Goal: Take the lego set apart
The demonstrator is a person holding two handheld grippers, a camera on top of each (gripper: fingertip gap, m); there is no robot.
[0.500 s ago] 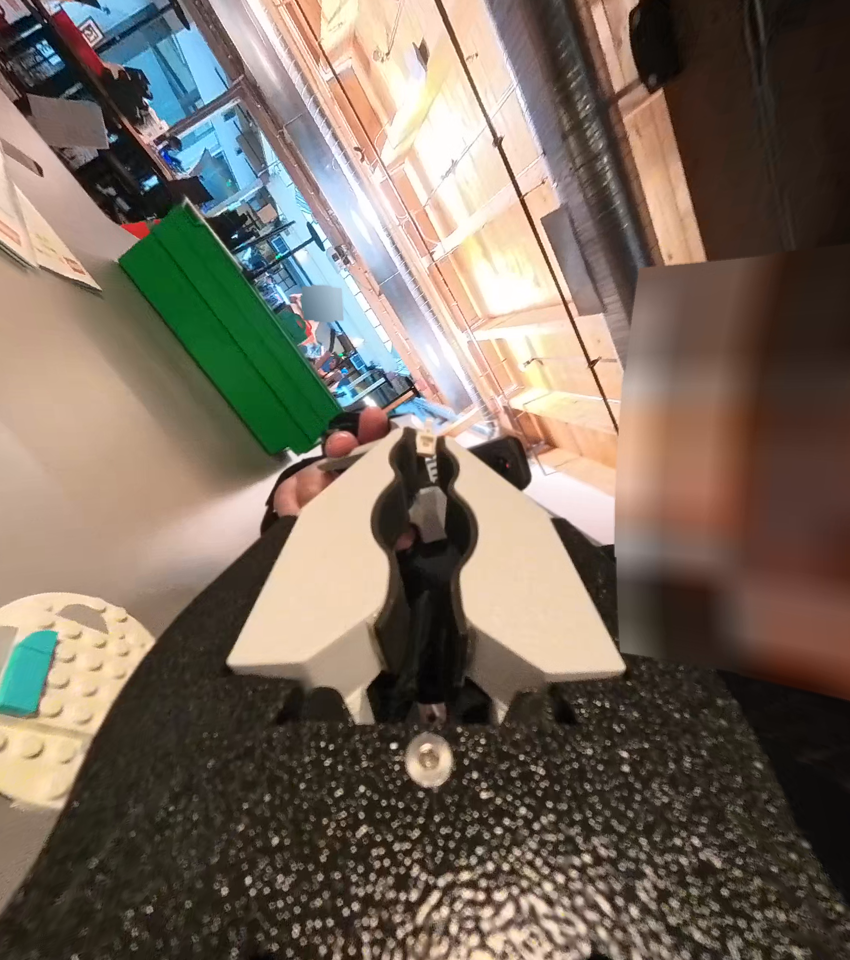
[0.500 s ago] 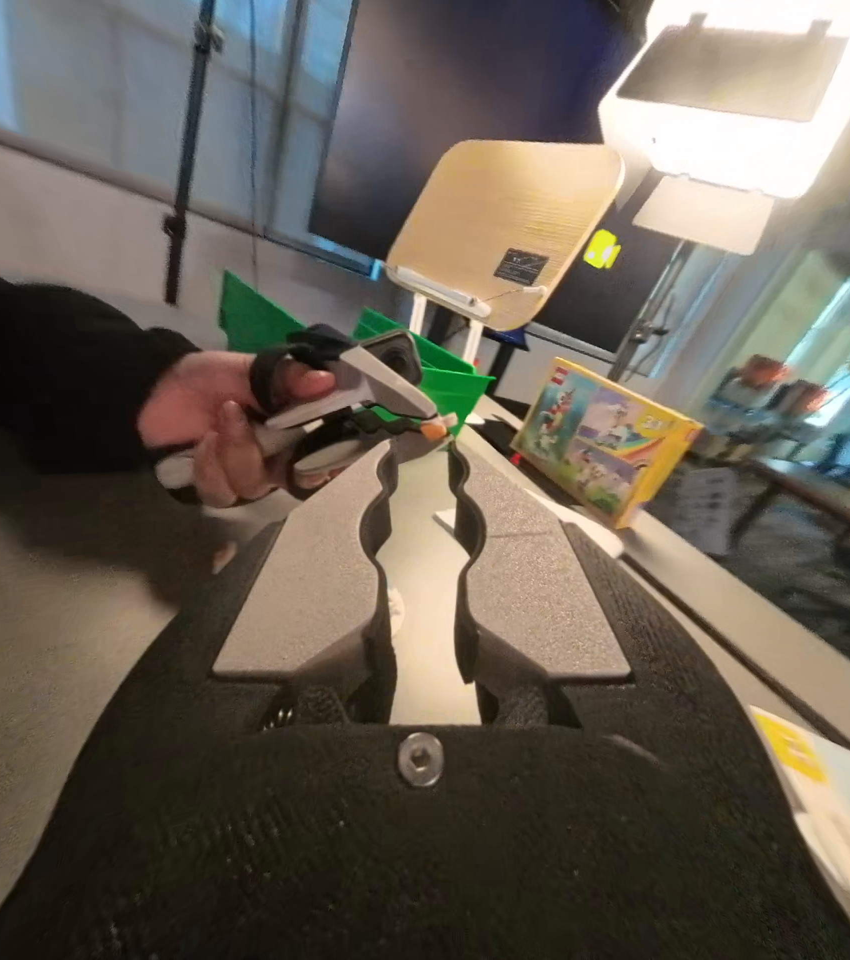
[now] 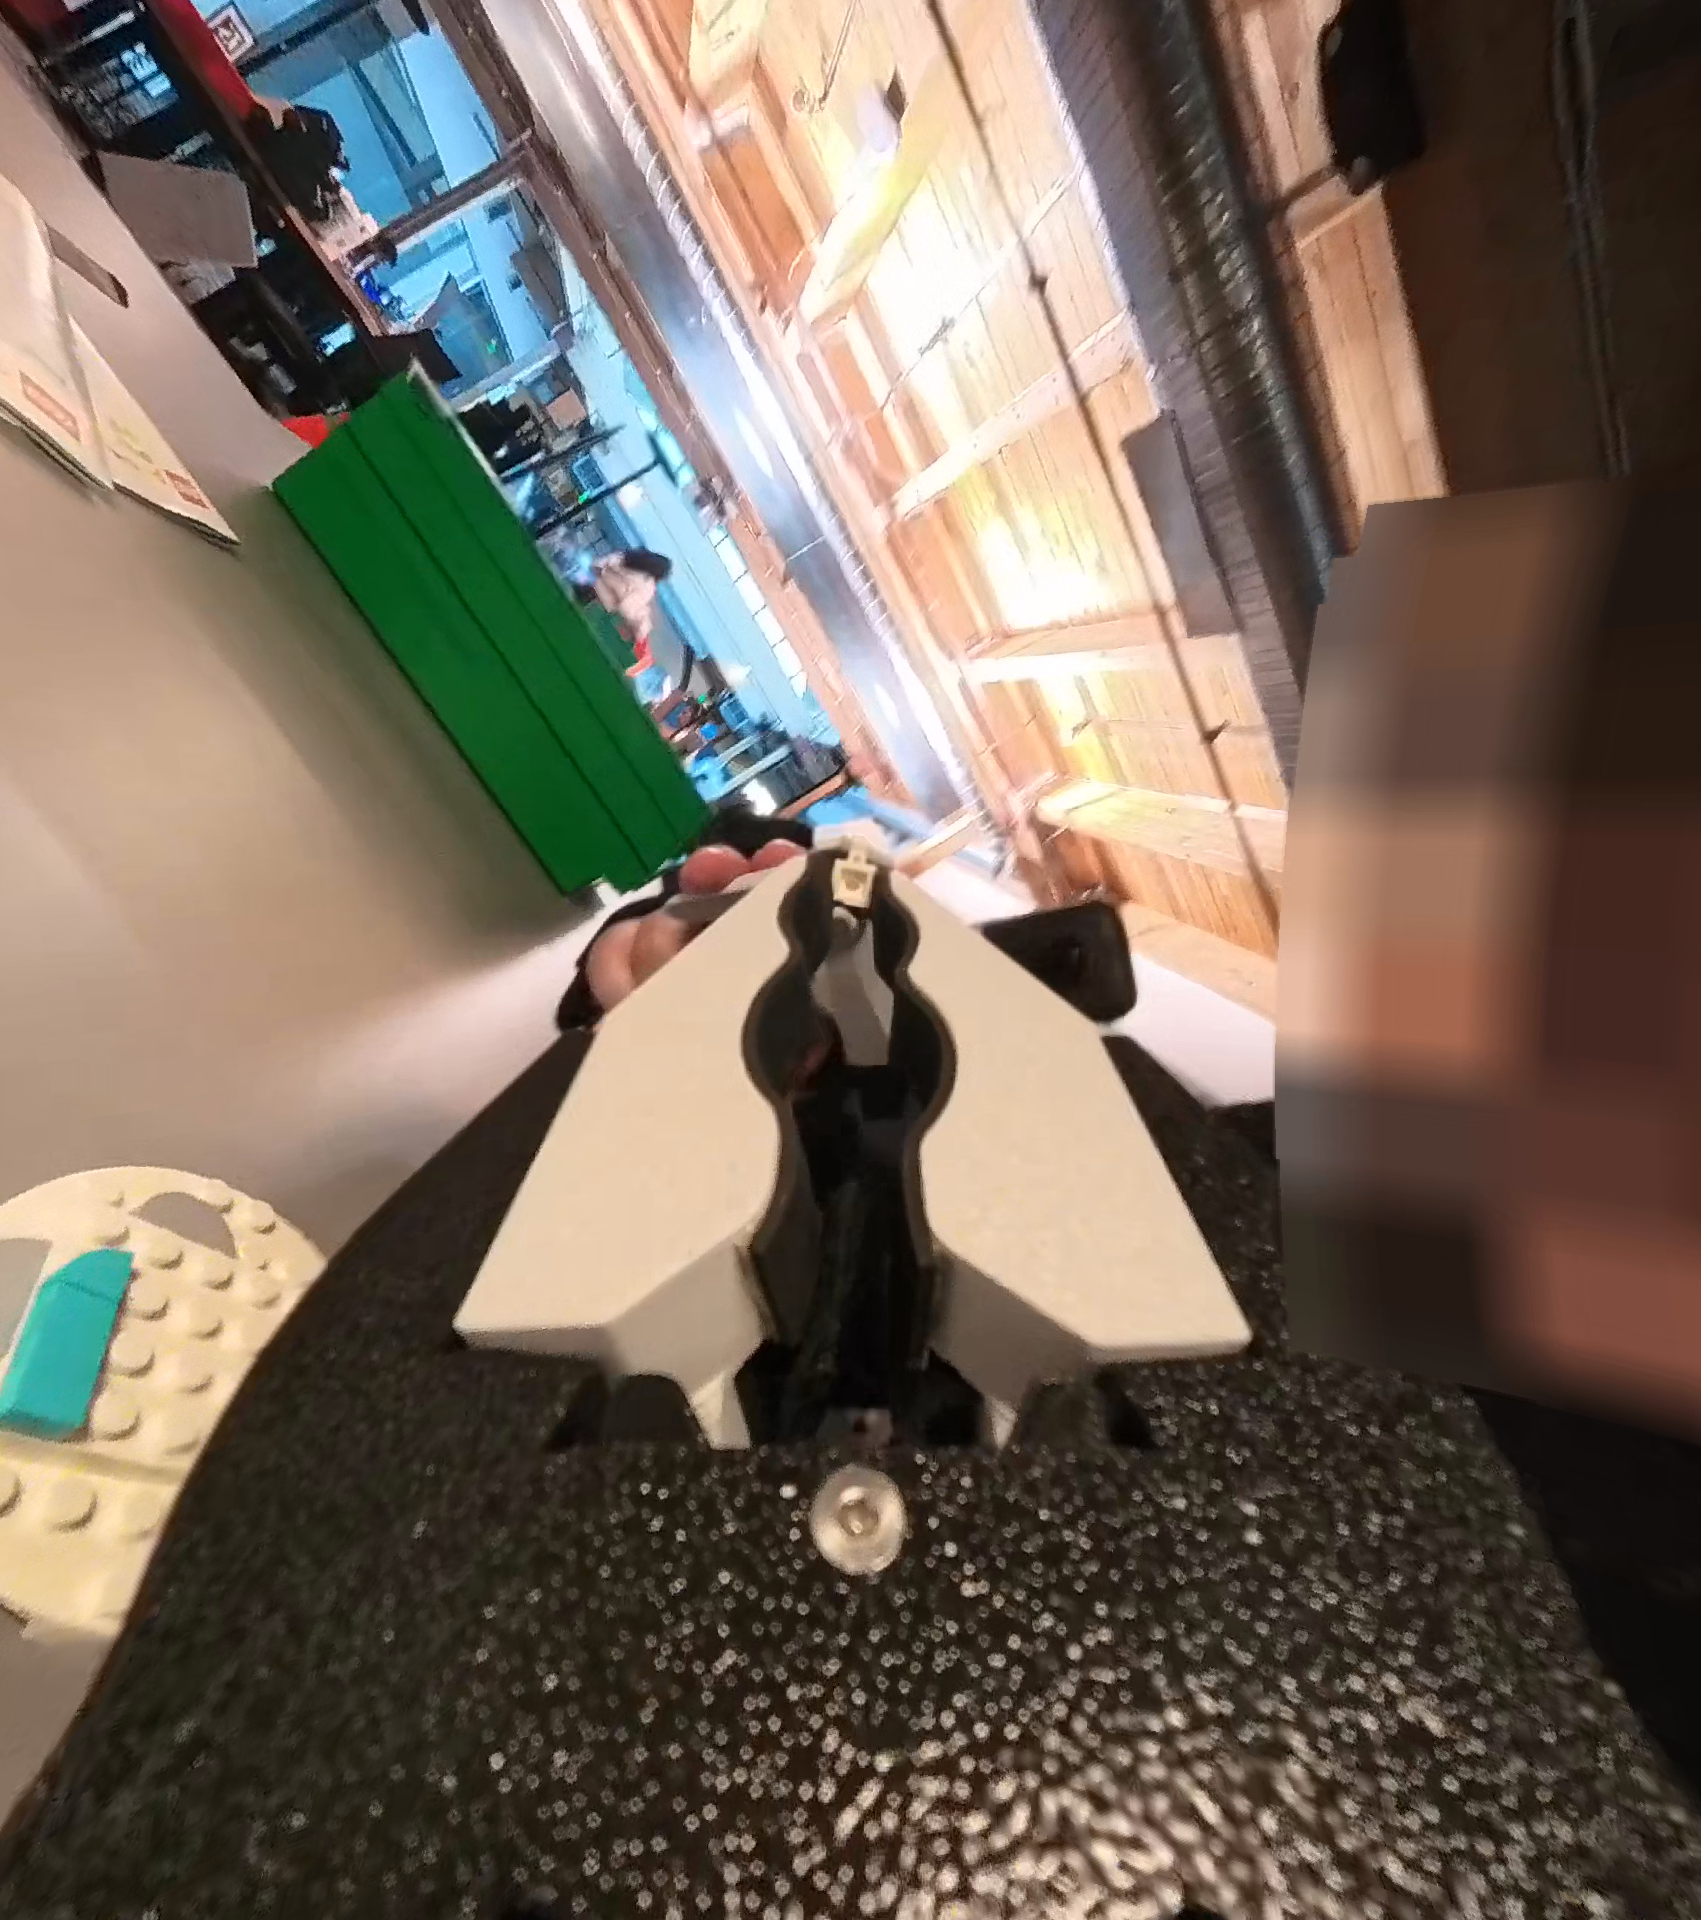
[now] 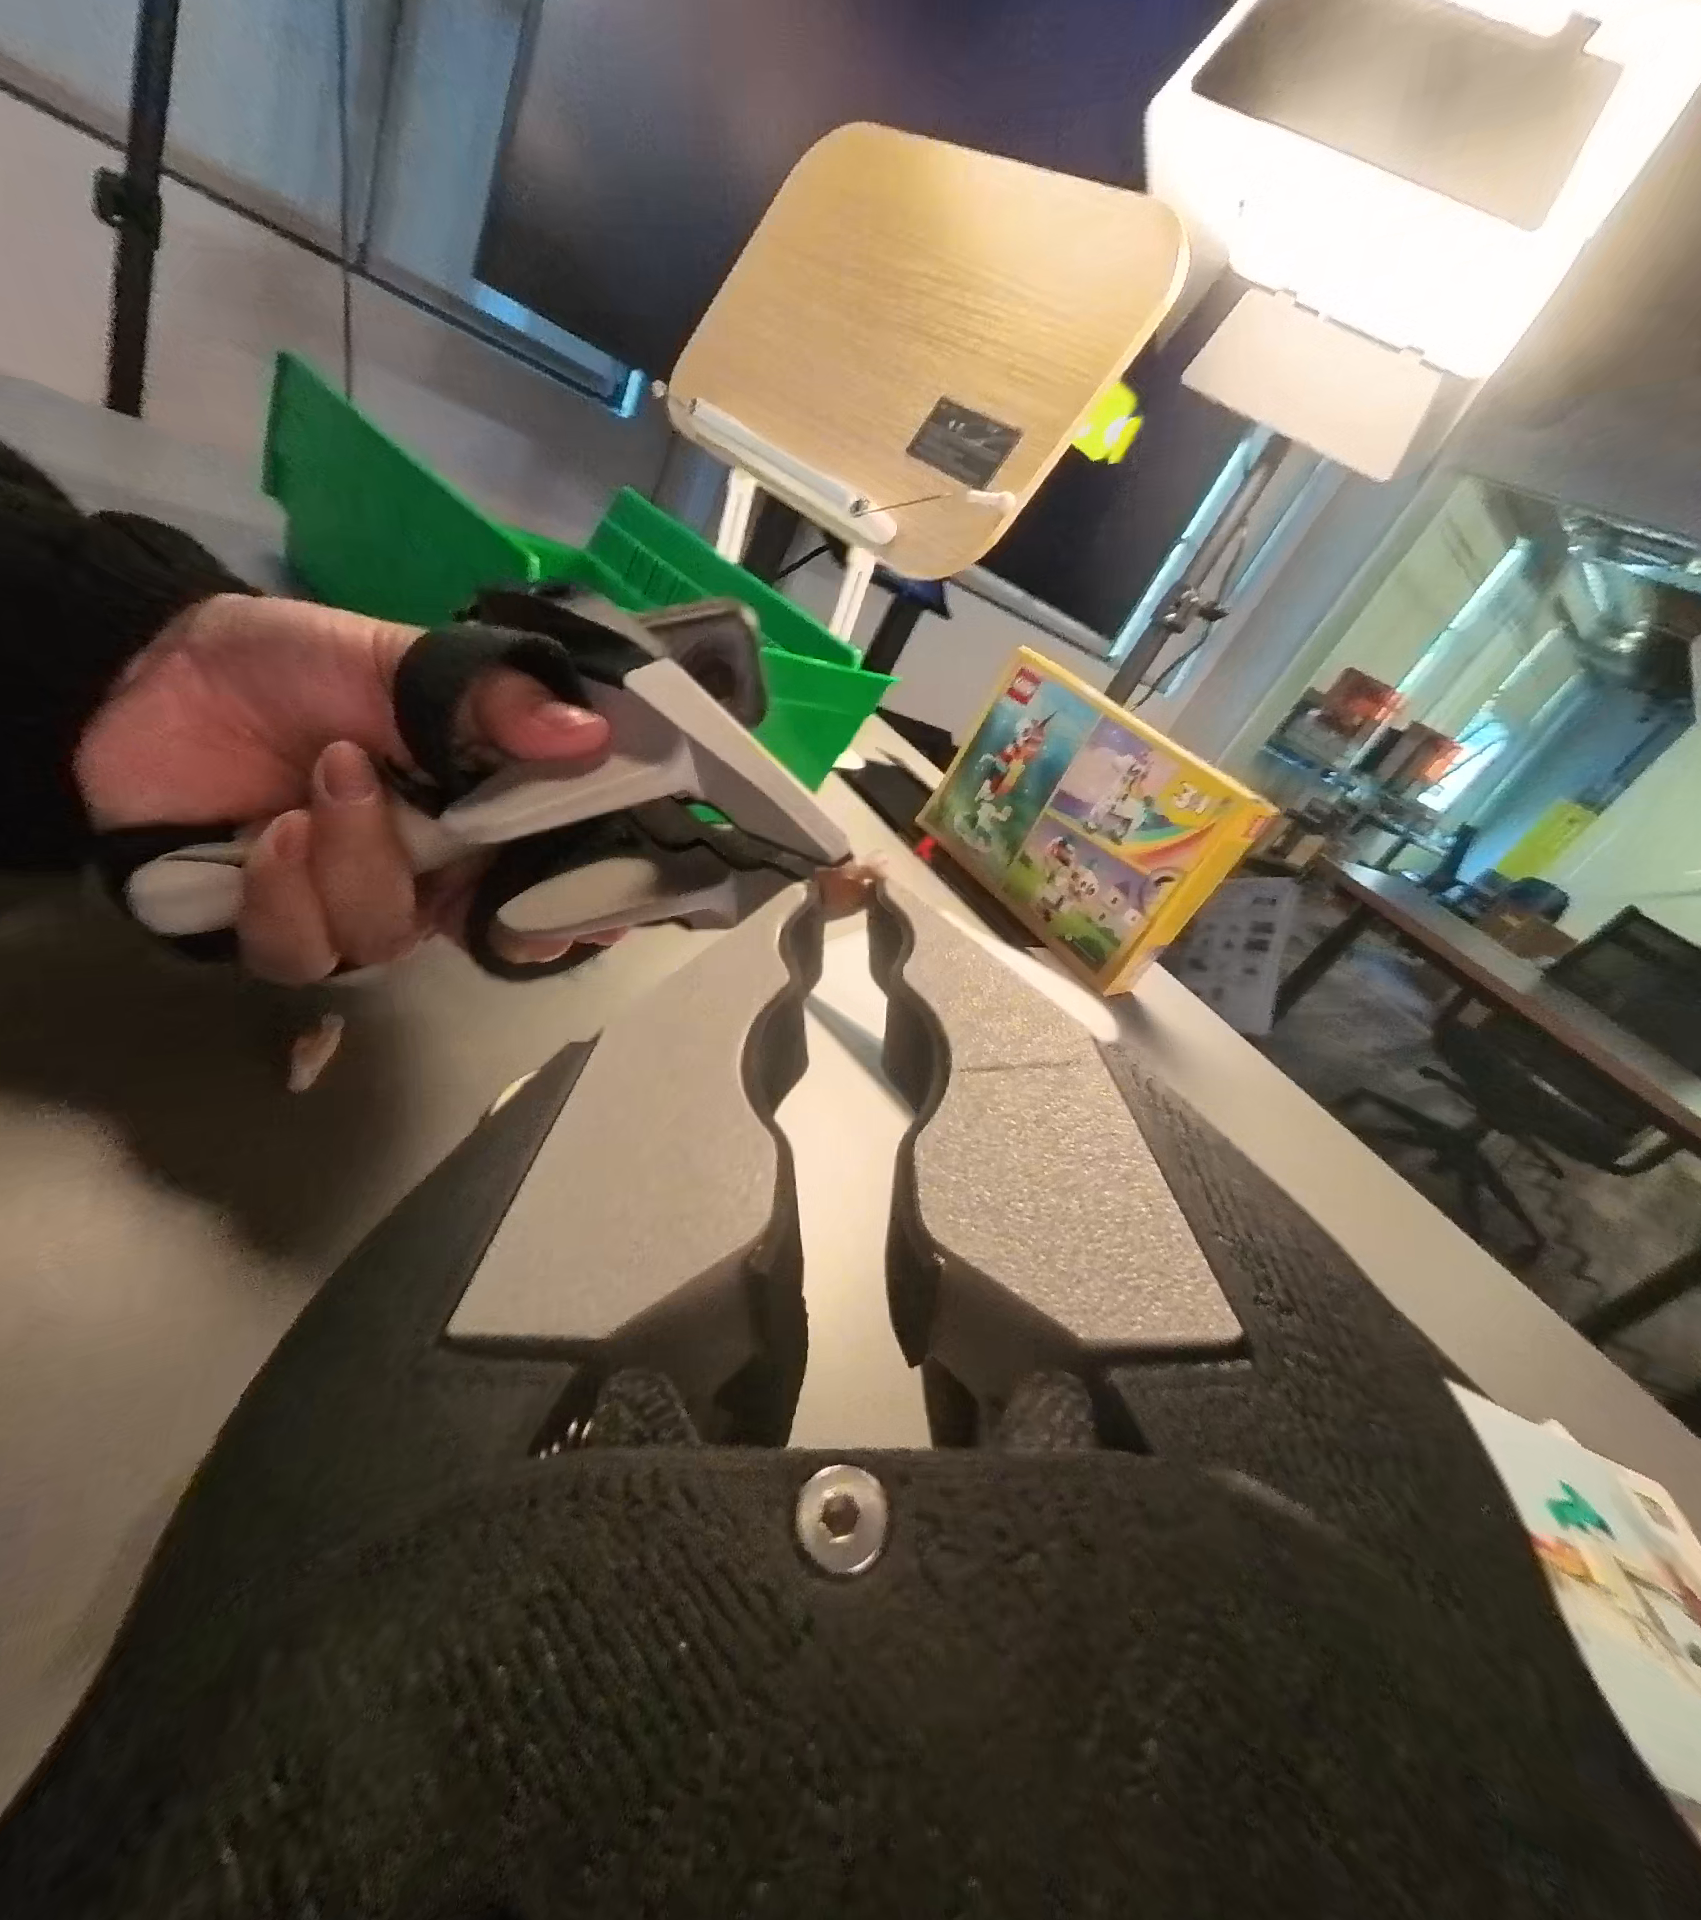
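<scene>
My left gripper is shut on a small cream lego piece at its fingertips and is held up off the table. In the right wrist view a hand holds the left gripper, with the small piece at its tip. My right gripper is open, its tips on either side of that piece; I cannot tell if they touch it. A white round lego plate with a teal sloped brick lies on the grey table at lower left.
A green bin stands at the table's far side. A yellow lego box, booklets and a small loose tan piece lie on the table. A wooden stand rises behind. My left and right fingertips are right by each other.
The right gripper has moved closer to the left gripper's tip, and its jaws have narrowed a little around the small piece. The left gripper still holds the piece.
</scene>
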